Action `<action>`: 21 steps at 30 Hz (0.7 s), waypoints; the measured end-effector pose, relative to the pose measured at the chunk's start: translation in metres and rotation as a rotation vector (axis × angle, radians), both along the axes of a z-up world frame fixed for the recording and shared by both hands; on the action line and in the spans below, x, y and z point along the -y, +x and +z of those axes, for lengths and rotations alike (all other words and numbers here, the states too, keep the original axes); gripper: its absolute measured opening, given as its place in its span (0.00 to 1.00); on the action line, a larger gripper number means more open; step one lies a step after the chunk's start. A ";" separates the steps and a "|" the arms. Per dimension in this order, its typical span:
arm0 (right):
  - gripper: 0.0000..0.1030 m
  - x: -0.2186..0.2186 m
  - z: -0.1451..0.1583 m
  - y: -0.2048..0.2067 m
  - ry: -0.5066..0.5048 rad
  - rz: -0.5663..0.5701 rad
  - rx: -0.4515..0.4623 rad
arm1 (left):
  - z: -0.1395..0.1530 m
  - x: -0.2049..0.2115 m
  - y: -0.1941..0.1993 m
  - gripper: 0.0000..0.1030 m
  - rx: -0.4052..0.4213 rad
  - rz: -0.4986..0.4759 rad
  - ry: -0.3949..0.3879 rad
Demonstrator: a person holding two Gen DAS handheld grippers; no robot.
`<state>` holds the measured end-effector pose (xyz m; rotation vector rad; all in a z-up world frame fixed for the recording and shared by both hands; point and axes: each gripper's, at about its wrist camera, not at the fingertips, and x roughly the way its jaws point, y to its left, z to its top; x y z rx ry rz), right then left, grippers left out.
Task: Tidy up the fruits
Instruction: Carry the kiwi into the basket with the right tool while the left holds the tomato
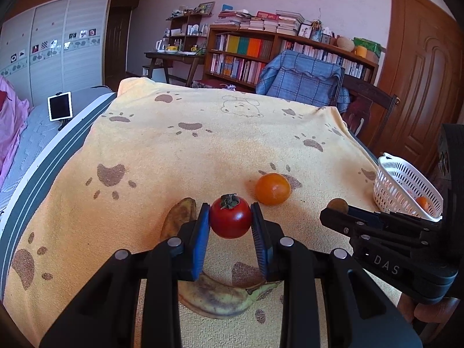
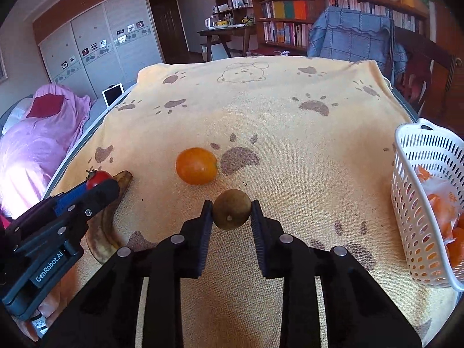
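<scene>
The left gripper (image 1: 230, 217) pinches a red tomato (image 1: 230, 217), its 2 blue pads (image 1: 203, 232) pressed against the fruit's sides and the green stem cap facing up. The tomato hangs above a brown-spotted banana (image 1: 223, 298) that lies on the yellow towel (image 1: 162, 150); the banana curves under the gripper, one end showing just left of the tomato and the stalk end pointing right below the fingers.

The right gripper (image 2: 232, 210) pinches a small round brown fruit (image 2: 232, 209) between its 2 black ribbed pads (image 2: 206, 232), held above the towel. An orange (image 2: 196, 166) rests on the towel just beyond the brown fruit and slightly left of it, beside a brown paw print. From the left wrist view, the same orange (image 1: 272, 189) sits just beyond the tomato and to its right.

A white slotted basket (image 2: 411, 203) stands at the towel's right edge, well to the right of the orange, with orange-coloured fruit in a clear bag (image 2: 443, 203) inside it. In the right wrist view the left gripper (image 2: 95, 187) appears far left of the orange, the tomato (image 2: 97, 178) peeking past its fingers over the banana (image 2: 107, 226).
</scene>
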<state>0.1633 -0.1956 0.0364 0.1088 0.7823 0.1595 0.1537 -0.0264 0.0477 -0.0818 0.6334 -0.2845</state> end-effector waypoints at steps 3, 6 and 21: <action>0.26 0.005 0.005 -0.011 0.010 -0.017 0.013 | 0.001 0.001 -0.002 0.28 0.005 -0.004 0.001; 0.26 0.007 0.011 -0.020 0.016 -0.028 0.027 | 0.003 0.001 -0.004 0.28 0.013 -0.012 -0.001; 0.26 0.021 0.033 -0.044 0.014 -0.092 0.083 | 0.008 0.005 -0.012 0.28 0.045 -0.037 0.003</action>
